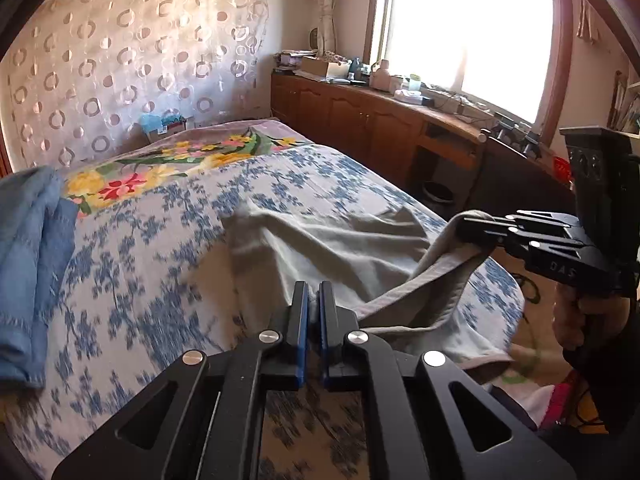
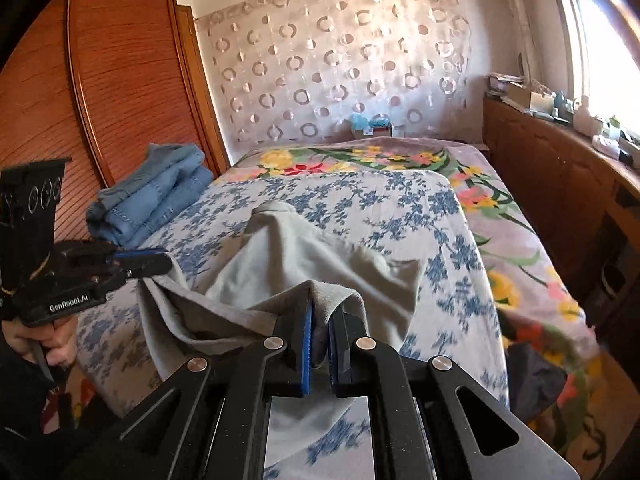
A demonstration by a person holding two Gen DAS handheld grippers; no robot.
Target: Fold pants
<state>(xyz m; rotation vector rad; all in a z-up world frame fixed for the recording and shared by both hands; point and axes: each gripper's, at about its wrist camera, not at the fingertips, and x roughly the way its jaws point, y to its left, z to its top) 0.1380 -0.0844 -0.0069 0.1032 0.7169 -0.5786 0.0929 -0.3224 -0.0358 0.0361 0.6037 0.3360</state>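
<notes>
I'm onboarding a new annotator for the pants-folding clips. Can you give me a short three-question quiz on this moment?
1. True or false: both grippers are shut on the grey pants.
2. Where does the stack of blue jeans lie? A) on the bed near the wooden wardrobe; B) on the cabinet under the window; C) on the floor.
3. Fill in: the bedspread under the pants has a ____-and-white floral print.

Key
1. True: the left gripper and the right gripper each pinch an edge of the fabric.
2. A
3. blue
</notes>
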